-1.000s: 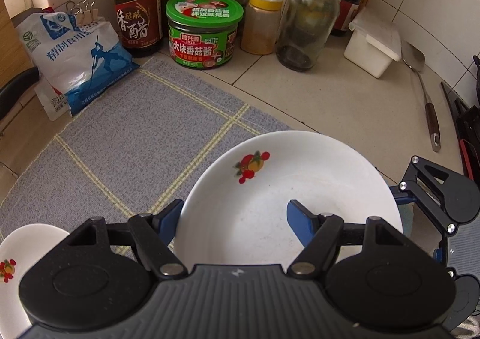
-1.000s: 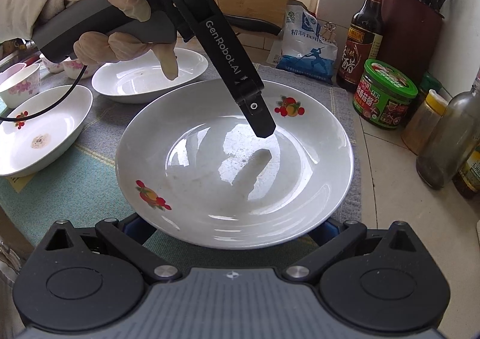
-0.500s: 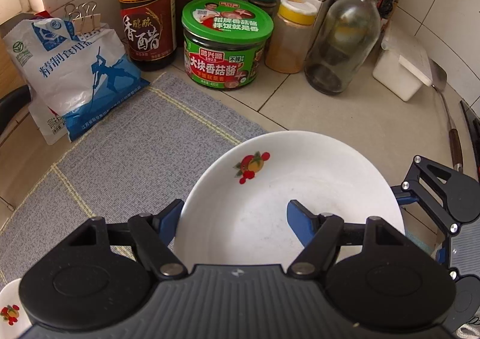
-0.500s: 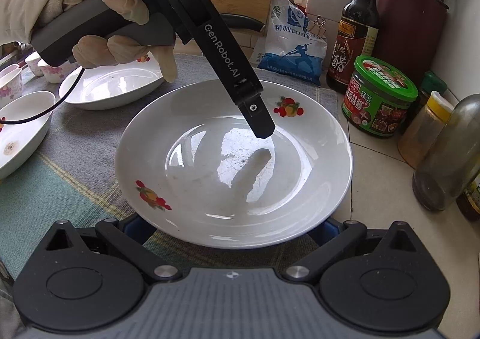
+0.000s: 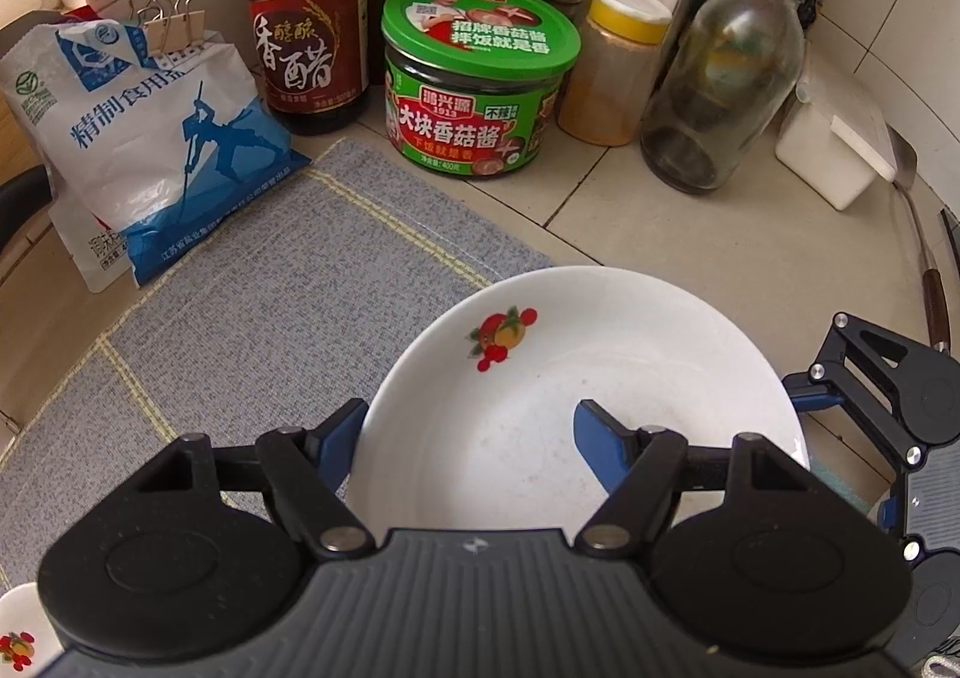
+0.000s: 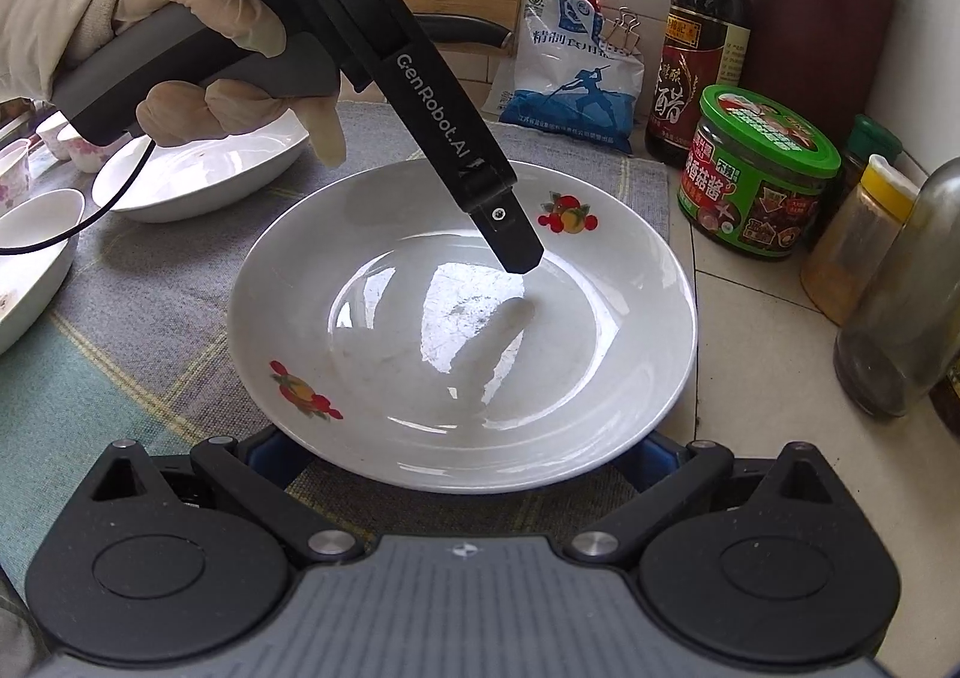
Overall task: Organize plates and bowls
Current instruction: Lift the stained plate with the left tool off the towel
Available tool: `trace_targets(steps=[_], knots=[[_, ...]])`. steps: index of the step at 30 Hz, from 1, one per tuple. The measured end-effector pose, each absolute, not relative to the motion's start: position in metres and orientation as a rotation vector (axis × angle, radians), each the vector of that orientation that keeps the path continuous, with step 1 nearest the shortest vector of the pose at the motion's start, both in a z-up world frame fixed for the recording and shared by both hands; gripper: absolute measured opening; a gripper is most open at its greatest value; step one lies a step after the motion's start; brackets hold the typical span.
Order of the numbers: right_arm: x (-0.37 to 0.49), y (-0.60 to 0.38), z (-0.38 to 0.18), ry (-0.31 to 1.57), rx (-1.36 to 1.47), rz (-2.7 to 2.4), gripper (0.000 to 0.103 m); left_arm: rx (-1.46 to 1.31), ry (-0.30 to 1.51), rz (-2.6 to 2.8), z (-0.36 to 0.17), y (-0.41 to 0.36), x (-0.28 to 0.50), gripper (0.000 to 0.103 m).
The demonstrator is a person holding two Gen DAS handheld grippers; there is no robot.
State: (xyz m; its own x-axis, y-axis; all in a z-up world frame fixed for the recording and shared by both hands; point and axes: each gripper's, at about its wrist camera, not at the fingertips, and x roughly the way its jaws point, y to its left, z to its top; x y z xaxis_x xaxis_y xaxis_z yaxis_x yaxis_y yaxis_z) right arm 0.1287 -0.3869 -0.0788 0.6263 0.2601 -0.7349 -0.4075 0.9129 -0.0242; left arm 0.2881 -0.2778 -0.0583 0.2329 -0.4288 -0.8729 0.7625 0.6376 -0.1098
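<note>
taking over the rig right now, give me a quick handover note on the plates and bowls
Left tool: clamped on the rim of the fruit-pattern plate, one finger inside, one outside.
Right tool: fingers tucked under the plate's near edge; the grip is hidden, so open or shut can't be told.
Plate: over the corner of the mat, beside the green-lidded jar; can't tell if it is lifted.
Other dishes: a second plate, a bowl and small cups sit apart on the left.
Done: nothing visibly stacked.
Left: probably set this plate down, then group the rest.
</note>
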Motion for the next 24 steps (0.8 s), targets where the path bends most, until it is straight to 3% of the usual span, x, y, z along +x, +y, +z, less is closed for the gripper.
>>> trace_targets(steps=[11, 24], knots=[[0.127, -0.382, -0.077, 0.821, -0.201, 0.345, 0.103, 0.412, 0.975, -0.841, -0.045, -0.274, 0.273, 0.078], [0.085, -0.357, -0.059, 0.816, -0.185, 0.23, 0.103, 0.358, 0.819, -0.789, 0.016, -0.205, 0.209, 0.085]])
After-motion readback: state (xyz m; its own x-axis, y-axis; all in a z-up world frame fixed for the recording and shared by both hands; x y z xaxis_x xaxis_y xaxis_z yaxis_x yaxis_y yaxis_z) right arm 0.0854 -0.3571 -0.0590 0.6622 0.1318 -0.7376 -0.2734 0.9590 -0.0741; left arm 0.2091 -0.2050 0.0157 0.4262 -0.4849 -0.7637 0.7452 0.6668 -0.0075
